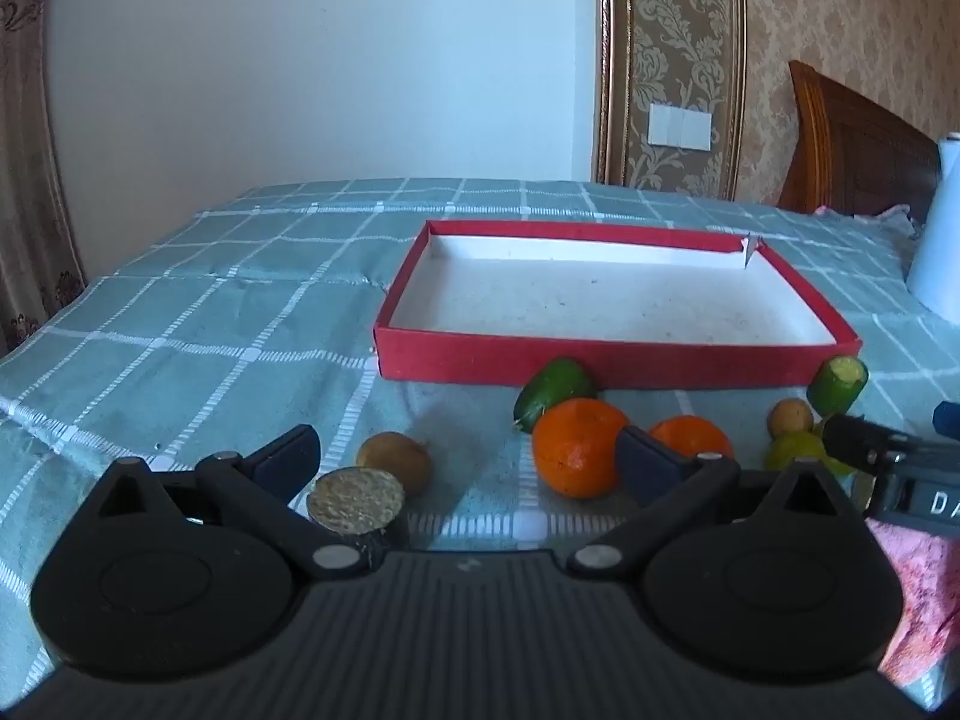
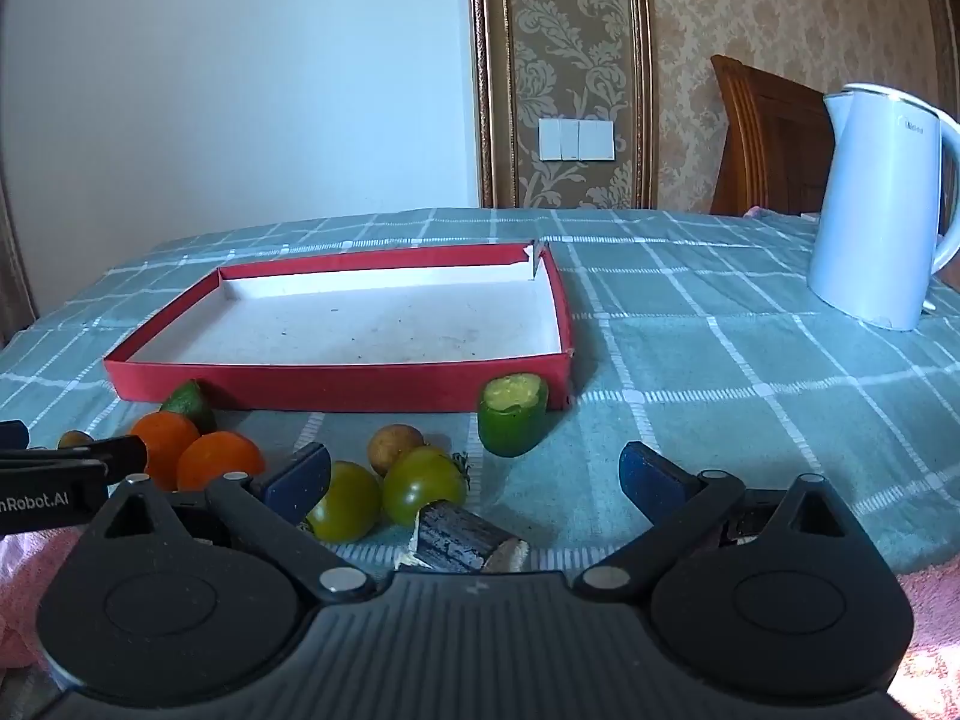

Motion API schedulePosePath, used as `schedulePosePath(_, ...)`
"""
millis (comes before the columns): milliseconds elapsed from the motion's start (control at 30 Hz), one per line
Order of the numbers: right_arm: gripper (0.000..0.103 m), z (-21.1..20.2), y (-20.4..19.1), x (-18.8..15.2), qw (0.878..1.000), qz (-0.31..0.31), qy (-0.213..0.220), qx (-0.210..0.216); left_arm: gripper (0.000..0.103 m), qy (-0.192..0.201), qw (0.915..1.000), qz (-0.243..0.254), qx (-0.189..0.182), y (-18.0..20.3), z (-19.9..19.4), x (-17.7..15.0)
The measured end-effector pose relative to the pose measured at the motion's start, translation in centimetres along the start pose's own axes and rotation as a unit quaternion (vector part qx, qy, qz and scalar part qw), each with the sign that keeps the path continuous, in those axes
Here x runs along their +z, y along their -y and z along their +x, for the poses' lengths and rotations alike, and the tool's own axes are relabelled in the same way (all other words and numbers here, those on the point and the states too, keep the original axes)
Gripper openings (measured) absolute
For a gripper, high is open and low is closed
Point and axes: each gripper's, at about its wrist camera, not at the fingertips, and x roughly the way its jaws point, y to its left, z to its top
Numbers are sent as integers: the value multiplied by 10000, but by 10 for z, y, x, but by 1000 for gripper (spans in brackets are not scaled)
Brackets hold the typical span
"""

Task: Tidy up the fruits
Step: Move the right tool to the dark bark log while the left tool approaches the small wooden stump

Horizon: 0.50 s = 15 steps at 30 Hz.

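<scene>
An empty red tray (image 1: pixel 606 360) (image 2: pixel 336 381) lies on the checked cloth. In front of it lie two oranges (image 1: pixel 579 447) (image 2: pixel 219 459), a whole green fruit (image 1: pixel 555 390) (image 2: pixel 191 401), a cut green fruit (image 1: pixel 839 383) (image 2: pixel 512 417), small brown fruits (image 1: pixel 396 461) (image 2: pixel 393 447), two green tomatoes (image 2: pixel 423 483) and dark sugarcane pieces (image 1: pixel 357 507) (image 2: pixel 459 537). My left gripper (image 1: pixel 471 459) is open and empty just short of the oranges. My right gripper (image 2: pixel 474 477) is open and empty, behind the tomatoes and cane piece.
A white kettle (image 2: pixel 876 204) stands at the back right of the table. A pink cloth (image 1: pixel 924 588) (image 2: pixel 936 618) lies at the near edge. A wooden chair back (image 2: pixel 762 138) stands behind the table.
</scene>
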Motion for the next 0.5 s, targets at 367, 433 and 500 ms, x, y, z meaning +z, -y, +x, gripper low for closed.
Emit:
schedulePosePath(367,103,-2,-1,-1,9999,-98,31,-93,103,92,9996,-225,-144,-5,-10,6)
schedulePosePath(433,103,-4,0,-2,9999,-139,33,-78,103,85,9997,-188,-142,-4,-11,5)
schedulePosePath(500,103,-4,2,-4,9998,-177,17,-91,103,97,9998,-137,-122,-2,-11,4)
